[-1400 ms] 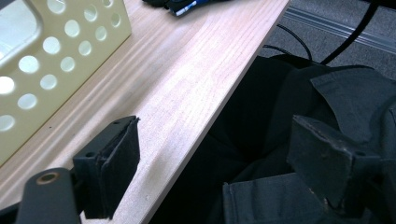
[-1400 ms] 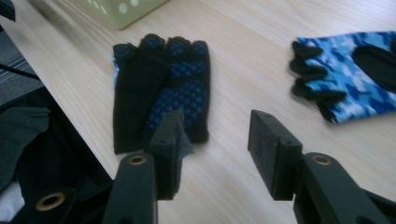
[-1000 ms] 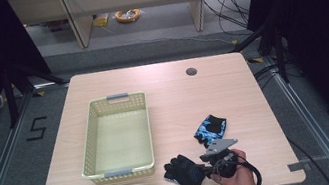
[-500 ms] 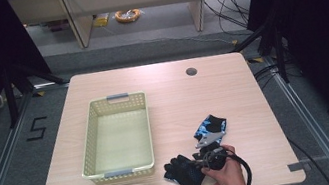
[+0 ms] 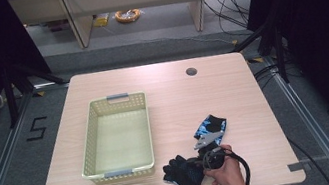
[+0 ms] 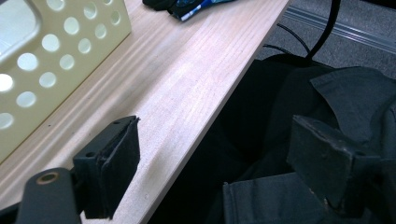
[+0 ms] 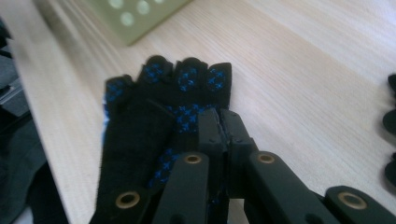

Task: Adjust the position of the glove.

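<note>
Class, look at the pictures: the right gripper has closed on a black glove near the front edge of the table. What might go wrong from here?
1. The right gripper pinches only a fold of the black glove, so the glove may slip out when lifted.
2. The glove lies close to the table edge and could drop off it.
3. The basket has tall walls; a dangling glove might snag on its rim.

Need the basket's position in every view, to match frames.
High view: basket left of centre on the table.
Left gripper view: upper left, its holed wall.
Right gripper view: top left, one corner, beyond the black glove.
Shared landmark: the table's wooden top.
</note>
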